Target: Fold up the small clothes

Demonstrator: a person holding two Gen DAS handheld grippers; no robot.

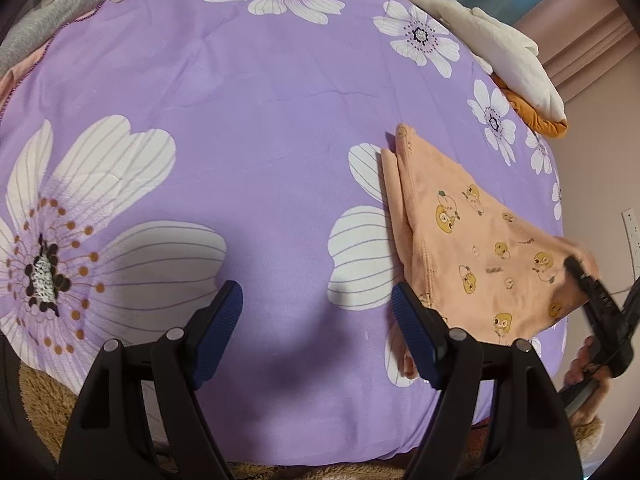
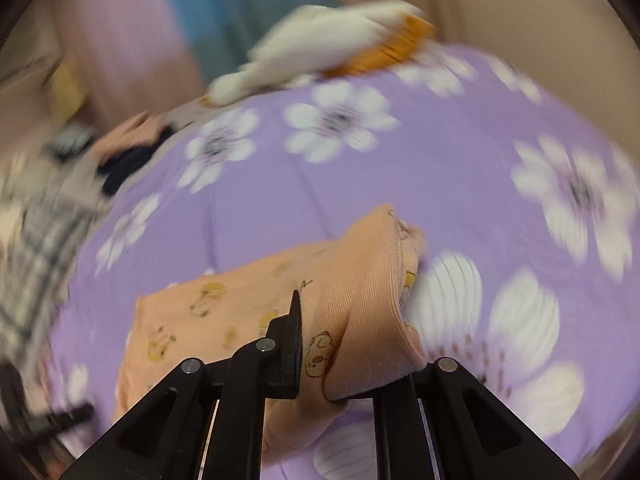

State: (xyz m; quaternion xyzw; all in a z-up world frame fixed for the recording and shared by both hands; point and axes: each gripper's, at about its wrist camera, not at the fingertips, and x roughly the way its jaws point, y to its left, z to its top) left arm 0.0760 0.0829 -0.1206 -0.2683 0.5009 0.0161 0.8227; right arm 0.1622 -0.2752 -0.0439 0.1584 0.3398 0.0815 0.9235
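Right gripper [image 2: 316,340] jaws clamped on the ribbed hem of the peach garment [image 1: 476,248]; left gripper [image 1: 318,312] jaws stand wide apart, nothing between them, hovering over bare cover.

Purple floral bedcover [image 1: 248,92] carries everything. White-and-orange plush toy [image 1: 504,52] lies along the far right edge. Grey fabric [image 1: 52,12] sits at the far left corner. Right wrist view is blurred; a heap of checked and dark clothes [image 2: 60,200] shows at its left, details unreadable.

The peach garment, printed with small yellow cartoon figures, lies near the right edge of the bed towards the near side, partly folded, one corner lifted off the cover in the right gripper's pinch. A person's hand [image 1: 584,364] holds that gripper's handle.

Handling, judged: light, soft, limp knit; drapes and sags from any single pinch, won't hold shape, likely clings a bit to the cover. Hem band is thicker, best hold. Left gripper probably should take the opposite hem corner so the edge stays taut for the fold.
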